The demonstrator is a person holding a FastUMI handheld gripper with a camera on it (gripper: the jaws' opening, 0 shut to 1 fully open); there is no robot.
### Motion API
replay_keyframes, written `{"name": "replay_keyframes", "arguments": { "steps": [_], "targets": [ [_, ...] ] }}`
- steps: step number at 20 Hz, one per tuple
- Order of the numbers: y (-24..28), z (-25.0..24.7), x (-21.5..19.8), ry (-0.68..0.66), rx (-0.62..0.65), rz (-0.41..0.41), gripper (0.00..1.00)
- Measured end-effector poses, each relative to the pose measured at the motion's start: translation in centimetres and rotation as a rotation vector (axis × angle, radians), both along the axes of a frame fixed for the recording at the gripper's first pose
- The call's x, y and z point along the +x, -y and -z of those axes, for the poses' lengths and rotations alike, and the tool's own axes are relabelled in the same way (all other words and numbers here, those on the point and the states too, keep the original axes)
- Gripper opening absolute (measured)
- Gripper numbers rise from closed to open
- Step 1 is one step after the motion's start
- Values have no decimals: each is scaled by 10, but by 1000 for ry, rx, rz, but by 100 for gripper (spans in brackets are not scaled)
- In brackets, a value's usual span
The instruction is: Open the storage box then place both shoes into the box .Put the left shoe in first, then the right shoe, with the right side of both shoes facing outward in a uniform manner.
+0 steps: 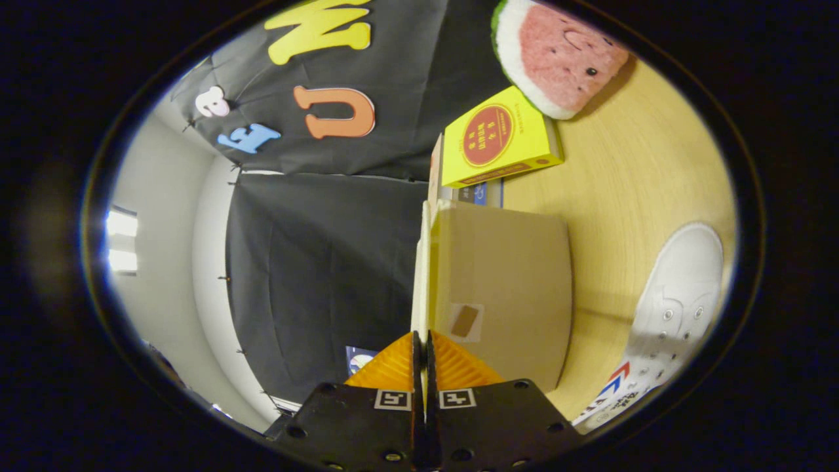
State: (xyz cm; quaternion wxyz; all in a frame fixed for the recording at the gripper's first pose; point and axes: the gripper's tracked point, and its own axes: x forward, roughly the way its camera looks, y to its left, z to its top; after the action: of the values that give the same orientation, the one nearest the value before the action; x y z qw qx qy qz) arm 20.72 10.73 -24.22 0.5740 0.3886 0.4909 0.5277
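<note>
The view is rolled on its side, so the wooden table (642, 170) stands to the right. A brown cardboard storage box (505, 288) rests on it, just ahead of the fingers. Its lid shows edge-on as a thin pale strip (423, 262) running straight out from between the fingers. My gripper (423, 337) is shut on this lid edge, with both fingers pressed against it. One white lace-up shoe (678, 305) lies on the table beyond the box's far side. A small tape patch marks the box face near the fingertips.
A flat yellow box (498, 137) lies on other packages just past the storage box. A watermelon-slice plush (557, 56) sits farther along the table. The booth's black cloth wall (321, 275) hangs to the left, with a pale room wall behind.
</note>
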Motion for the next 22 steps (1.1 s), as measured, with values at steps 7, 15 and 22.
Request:
{"name": "replay_keyframes", "arguments": {
  "steps": [7, 15, 22],
  "targets": [
    [-22, -60, -21, 105, -13, 14, 2],
    [-94, -116, -43, 208, -74, -6, 4],
    [-183, -134, -66, 260, -138, -50, 5]
  ]
}}
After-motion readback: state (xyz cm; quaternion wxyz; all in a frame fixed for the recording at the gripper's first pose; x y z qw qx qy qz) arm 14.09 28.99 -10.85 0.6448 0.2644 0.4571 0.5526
